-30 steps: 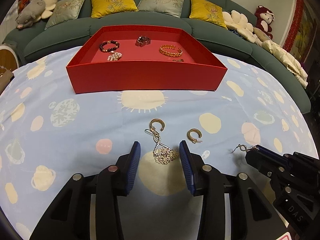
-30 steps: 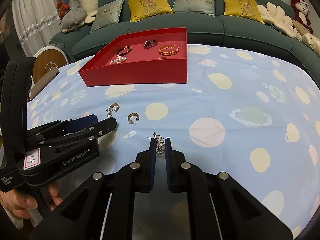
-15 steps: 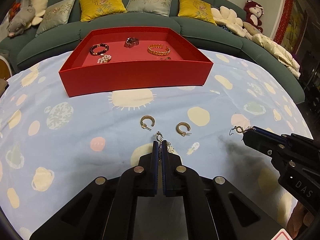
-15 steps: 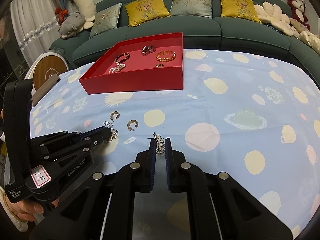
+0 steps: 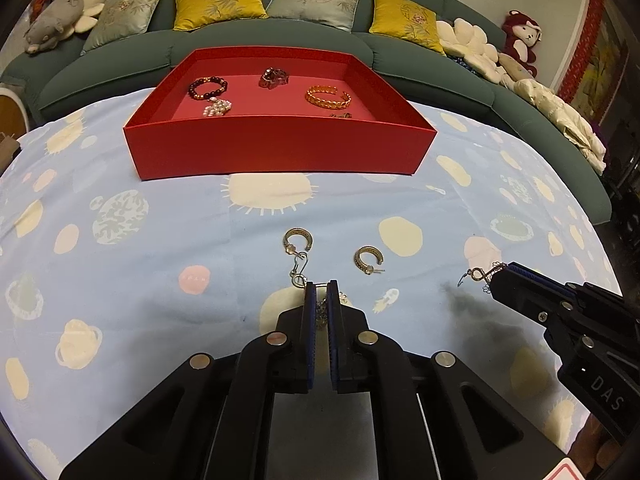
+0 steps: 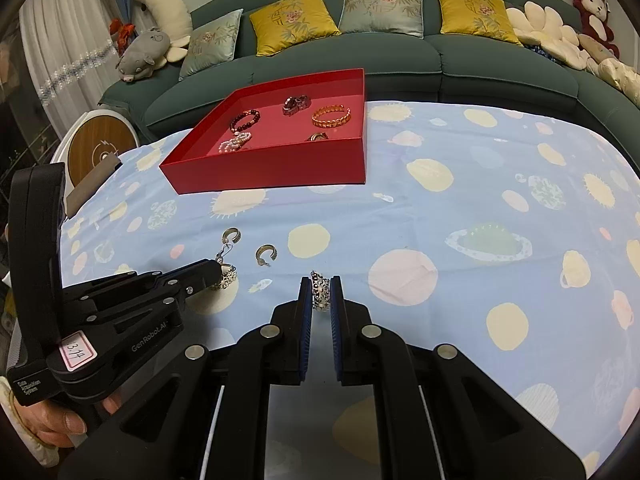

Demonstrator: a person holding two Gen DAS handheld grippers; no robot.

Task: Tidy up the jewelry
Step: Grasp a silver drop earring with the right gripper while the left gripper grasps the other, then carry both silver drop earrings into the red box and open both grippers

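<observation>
Filigree earring (image 6: 321,290) between ribbed blue jaws

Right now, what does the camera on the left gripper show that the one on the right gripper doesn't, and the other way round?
Only the left wrist view shows the wire hook sticking out of the right gripper, whose jaws are shut on a dangly earring.

Only the right wrist view shows the curtain, the round wooden stool and the person's hand on the left gripper.

Both show the red tray with bracelets, two gold hoop earrings on the blue cloth, and the flower earring pinched in the left gripper.
</observation>
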